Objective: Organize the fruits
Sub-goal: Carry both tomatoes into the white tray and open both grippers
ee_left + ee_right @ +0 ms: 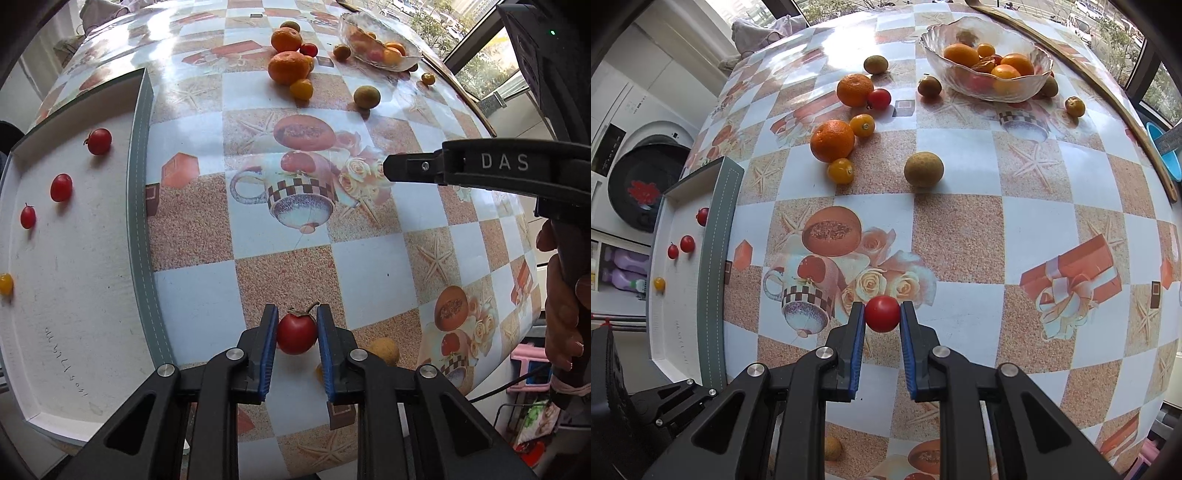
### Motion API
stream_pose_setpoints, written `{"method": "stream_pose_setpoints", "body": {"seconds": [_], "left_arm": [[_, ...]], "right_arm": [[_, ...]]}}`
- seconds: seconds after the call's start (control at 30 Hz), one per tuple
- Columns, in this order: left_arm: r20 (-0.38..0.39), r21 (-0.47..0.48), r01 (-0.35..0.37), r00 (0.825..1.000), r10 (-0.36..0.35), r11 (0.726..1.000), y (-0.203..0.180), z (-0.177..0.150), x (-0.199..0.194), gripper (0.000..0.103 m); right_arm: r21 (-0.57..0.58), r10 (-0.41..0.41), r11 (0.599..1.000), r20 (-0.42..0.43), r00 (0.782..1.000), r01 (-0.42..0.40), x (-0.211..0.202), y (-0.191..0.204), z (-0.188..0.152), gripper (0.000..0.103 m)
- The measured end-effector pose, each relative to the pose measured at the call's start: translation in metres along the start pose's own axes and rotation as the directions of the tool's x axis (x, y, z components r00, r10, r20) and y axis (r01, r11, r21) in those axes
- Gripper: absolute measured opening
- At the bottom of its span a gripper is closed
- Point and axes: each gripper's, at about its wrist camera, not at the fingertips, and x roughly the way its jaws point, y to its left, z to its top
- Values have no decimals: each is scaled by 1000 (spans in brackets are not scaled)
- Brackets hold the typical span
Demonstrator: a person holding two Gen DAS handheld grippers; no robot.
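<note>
My left gripper (296, 325) is shut on a red cherry tomato (296, 334) with a dry stem, held above the table near its front edge. My right gripper (882, 314) is shut on another red cherry tomato (882, 313) over the table's middle. It shows from the side in the left wrist view (388, 170). A white tray (74, 295) with a grey rim lies at the left, holding three red tomatoes (61, 187) and a yellow one (5, 283). The tray also shows in the right wrist view (713, 266).
Loose fruit lies at the back: two oranges (833, 141), small yellow kumquats (841, 170), a red tomato (879, 99) and brownish round fruits (923, 170). A glass bowl (982, 92) of fruit stands at the back right. A washing machine (639, 177) stands at the left.
</note>
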Motion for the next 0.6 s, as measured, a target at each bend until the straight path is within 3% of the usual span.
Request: {"method": "stream_pose_setpoints", "body": {"seconds": [0.37, 0.6], "left_arm": [[91, -79, 2, 996, 5, 997, 36, 16, -37, 23], [147, -158, -35, 987, 58, 987, 93, 12, -62, 23]], "right_arm": [[-54, 19, 998, 4, 1000, -19, -3, 31, 12, 20], [-120, 53, 991, 0, 999, -53, 4, 75, 24, 20]]}}
